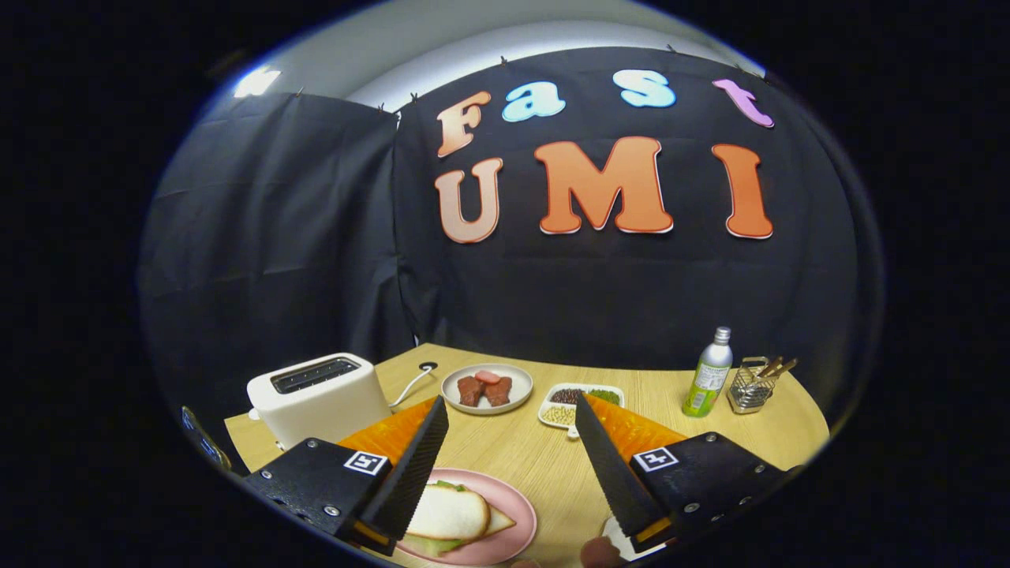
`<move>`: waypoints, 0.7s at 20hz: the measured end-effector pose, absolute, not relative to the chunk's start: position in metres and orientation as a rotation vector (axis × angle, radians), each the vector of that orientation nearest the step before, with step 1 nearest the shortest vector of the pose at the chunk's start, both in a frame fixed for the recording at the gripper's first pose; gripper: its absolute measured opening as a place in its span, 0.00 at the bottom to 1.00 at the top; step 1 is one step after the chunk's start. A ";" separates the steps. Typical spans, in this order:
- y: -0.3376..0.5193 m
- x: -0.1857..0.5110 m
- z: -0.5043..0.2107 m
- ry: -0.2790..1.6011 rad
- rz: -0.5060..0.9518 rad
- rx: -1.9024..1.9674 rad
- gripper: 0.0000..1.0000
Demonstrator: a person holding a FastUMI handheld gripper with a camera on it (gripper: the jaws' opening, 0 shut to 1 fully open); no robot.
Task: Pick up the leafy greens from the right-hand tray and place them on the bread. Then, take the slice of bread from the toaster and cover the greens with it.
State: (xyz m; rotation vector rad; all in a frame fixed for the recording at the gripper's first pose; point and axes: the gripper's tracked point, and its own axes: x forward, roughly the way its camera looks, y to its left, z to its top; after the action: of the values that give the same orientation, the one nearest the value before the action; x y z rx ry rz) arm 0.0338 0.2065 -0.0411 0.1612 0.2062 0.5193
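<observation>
hand-held gripper (509, 465) fingers spread wide, holding nothing. top bread slice (448, 513) already lies flat on the pink plate (505, 544) by the left finger, greens (430, 544) peeking out under it. bread looks light, soft, crumbly; best pinched gently at edges. long axis runs roughly across the fingers, narrow end twd right. toaster (319, 398) slot looks empty

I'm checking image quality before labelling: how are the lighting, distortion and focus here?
Gripper view: strong fisheye bends the table edge and cloth wall; a bright ceiling light glares at top; the table is evenly lit with soft shadows; toaster, sandwich and plate look sharp; the open gripper fingers are crisp.
</observation>
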 end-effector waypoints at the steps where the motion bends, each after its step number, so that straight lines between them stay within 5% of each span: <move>1: 0.202 0.036 -0.032 0.174 0.503 0.159 0.97; 14: 0.183 0.041 0.002 0.031 0.410 0.073 0.97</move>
State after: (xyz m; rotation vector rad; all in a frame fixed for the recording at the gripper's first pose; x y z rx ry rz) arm 0.0406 0.1830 0.0021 0.0731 0.0312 0.4103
